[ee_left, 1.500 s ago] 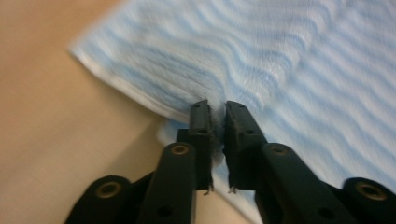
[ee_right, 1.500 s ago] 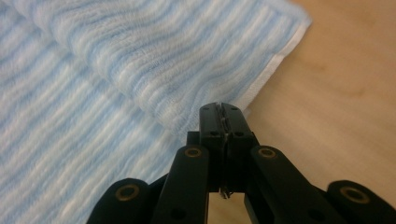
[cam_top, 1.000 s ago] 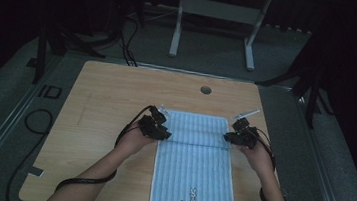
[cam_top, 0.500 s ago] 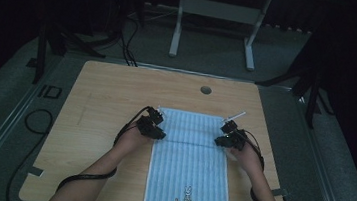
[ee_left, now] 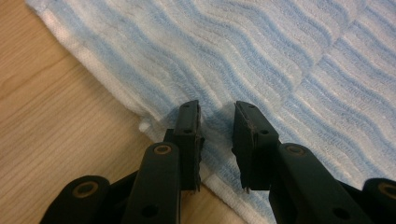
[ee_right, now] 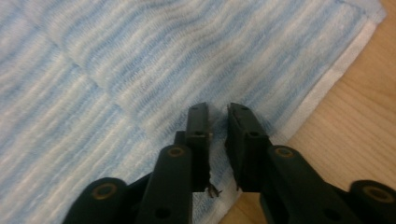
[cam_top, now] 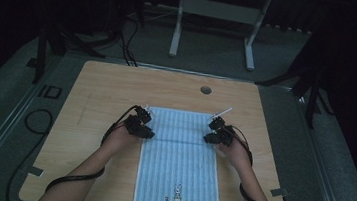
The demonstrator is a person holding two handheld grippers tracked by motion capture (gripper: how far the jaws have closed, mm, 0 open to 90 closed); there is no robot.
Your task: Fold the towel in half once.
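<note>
Blue striped towel [cam_top: 179, 166] lies flat on the bench [cam_top: 97, 87], far end folded over. Left gripper [ee_left: 217, 123] and right gripper [ee_right: 218, 121] are held slightly open, empty, over the fold's side edges. Both layers should be pinched evenly at each edge so the fold is kept square.

The light wooden tabletop [cam_top: 117, 89] has a small round grey grommet hole [cam_top: 205, 90] near its far edge, right of the middle. Strips of grey tape [cam_top: 35, 171] sit at its near left and near right [cam_top: 277, 193] corners. Beyond the far edge — on dark floor — stands a grey metal frame [cam_top: 215, 14], with black cables [cam_top: 127, 45] trailing left.
</note>
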